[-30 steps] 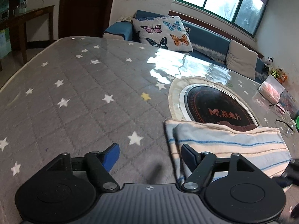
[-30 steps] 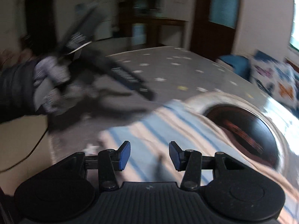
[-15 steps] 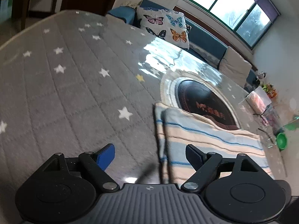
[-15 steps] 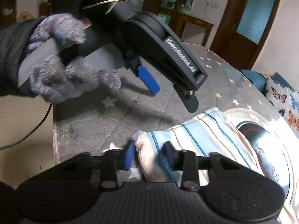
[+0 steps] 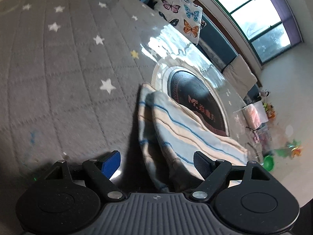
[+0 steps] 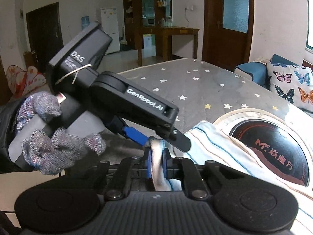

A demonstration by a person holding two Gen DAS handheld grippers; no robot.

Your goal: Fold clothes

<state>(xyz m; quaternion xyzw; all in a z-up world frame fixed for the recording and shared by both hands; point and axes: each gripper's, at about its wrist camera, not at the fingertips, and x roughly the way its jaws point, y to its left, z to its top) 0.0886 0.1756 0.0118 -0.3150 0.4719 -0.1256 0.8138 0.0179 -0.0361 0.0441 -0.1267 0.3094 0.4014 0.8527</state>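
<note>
A cream cloth with blue stripes (image 5: 176, 121) lies folded on the grey star-patterned table cover (image 5: 68, 78), partly over a round black cooker plate. My left gripper (image 5: 156, 162) stands wide, rolled to one side, its jaws closing a little. The cloth's near folds lie between its fingers without touching the pads. In the right wrist view my right gripper (image 6: 156, 164) is closing, and its pads pinch a bunched edge of the cloth (image 6: 215, 143). A gloved hand (image 6: 49, 152) holds the left gripper (image 6: 159, 139) just above that pinched edge.
The black cooker plate (image 6: 273, 143) sits in the table under the cloth's far side. A butterfly cushion (image 5: 182, 15) and a blue sofa stand beyond the table. Small clutter and a green bowl (image 5: 269, 162) are at the far right. A wooden side table (image 6: 168, 37) stands behind.
My right gripper went from open over the cloth to pinching its bunched edge. The left gripper rolled and came nearer, so the cloth's folds now lie between its fingers.
</note>
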